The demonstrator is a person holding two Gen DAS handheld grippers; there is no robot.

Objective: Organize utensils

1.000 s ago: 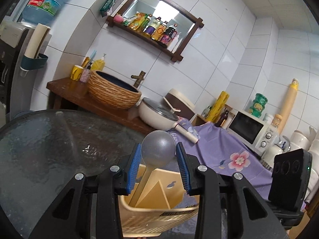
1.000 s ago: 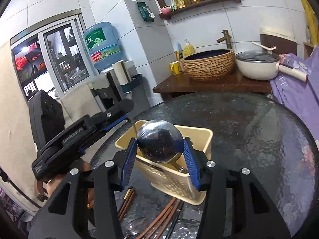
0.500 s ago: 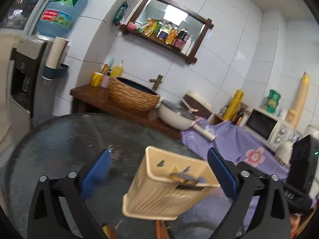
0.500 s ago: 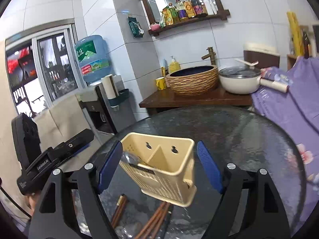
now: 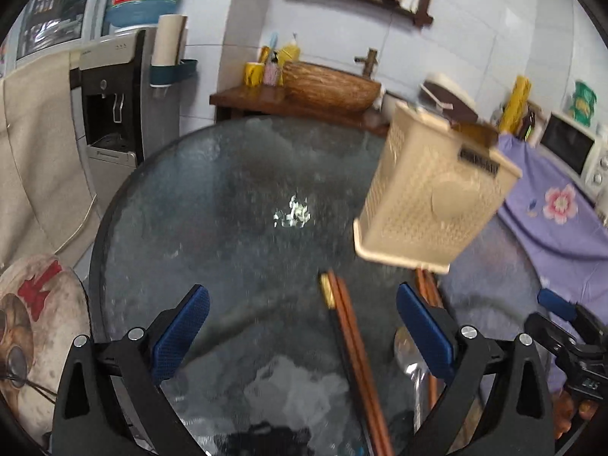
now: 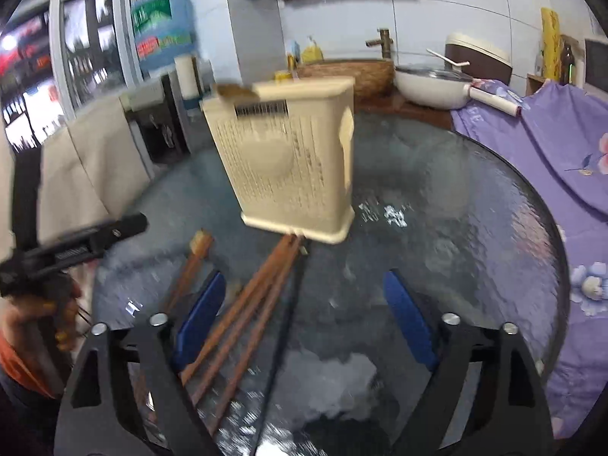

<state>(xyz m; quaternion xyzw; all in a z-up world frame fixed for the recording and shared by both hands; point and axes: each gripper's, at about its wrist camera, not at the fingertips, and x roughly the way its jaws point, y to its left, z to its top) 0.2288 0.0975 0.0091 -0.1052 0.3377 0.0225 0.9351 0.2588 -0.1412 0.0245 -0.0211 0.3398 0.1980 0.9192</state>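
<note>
The worktop (image 5: 228, 197) is a round pane of dark, mottled glass in a white-tiled room. From left to right behind it stand a water dispenser (image 5: 114, 106) with a blue bottle on top, a wooden side table (image 5: 258, 98) carrying a woven basin (image 5: 330, 85), a white lidded pan (image 6: 429, 87), a purple flowered cloth (image 6: 539, 129) and, at the far right, a microwave (image 5: 570, 148).

The left gripper (image 5: 302, 336) is released, its blue pads spread wide over bare glass with nothing between them. Just right of its centre lies a pair of brown chopsticks (image 5: 349, 334), long axis running away from the camera, gold-tipped ends pointing toward the beige utensil caddy (image 5: 433, 197). The caddy stands upright on the glass. A metal spoon (image 5: 412, 364) lies beside the right pad.

The right gripper (image 6: 306, 321) is likewise released and empty-handed. More chopsticks (image 6: 250, 311) lie between its pads, slanting up to the right, their far ends at the caddy's base.
</note>
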